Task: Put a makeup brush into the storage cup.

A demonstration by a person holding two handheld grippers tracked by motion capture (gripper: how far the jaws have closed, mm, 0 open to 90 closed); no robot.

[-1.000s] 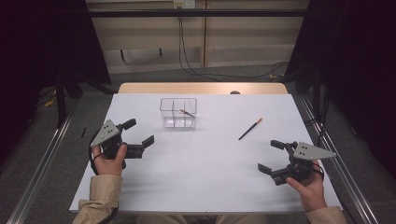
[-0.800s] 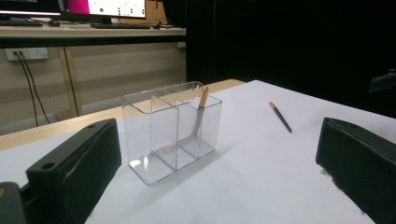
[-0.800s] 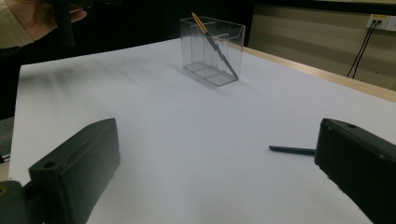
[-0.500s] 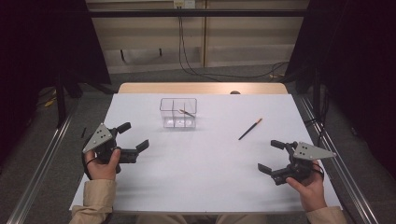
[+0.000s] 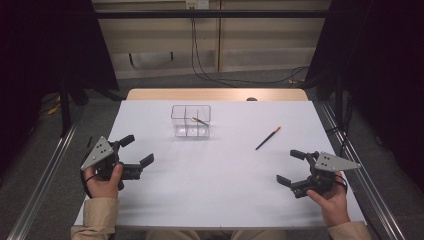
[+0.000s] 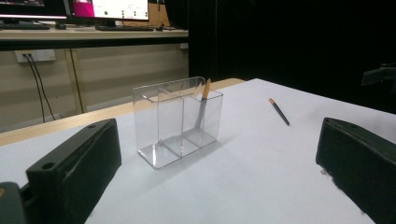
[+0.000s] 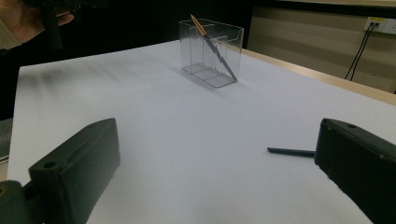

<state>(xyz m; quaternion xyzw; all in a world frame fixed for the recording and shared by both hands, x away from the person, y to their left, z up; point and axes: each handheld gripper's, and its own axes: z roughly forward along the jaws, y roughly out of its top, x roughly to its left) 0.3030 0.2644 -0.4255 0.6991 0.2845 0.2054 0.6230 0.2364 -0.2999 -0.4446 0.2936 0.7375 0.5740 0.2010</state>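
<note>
No readable text, label, brand, number or sign turned up anywhere in these views. The monitors [image 6: 74,9] on the desk at the back, seen from the left gripper view, glowed with coloured panels, but whatever was written on them was too small and blurred to make out. The grey plates on the left gripper [image 5: 131,156] and the right gripper [image 5: 295,169] showed only small dark holes, no lettering. The clear organiser [image 5: 191,120] and the loose pencil [image 5: 268,138] carried no legible marking.
</note>
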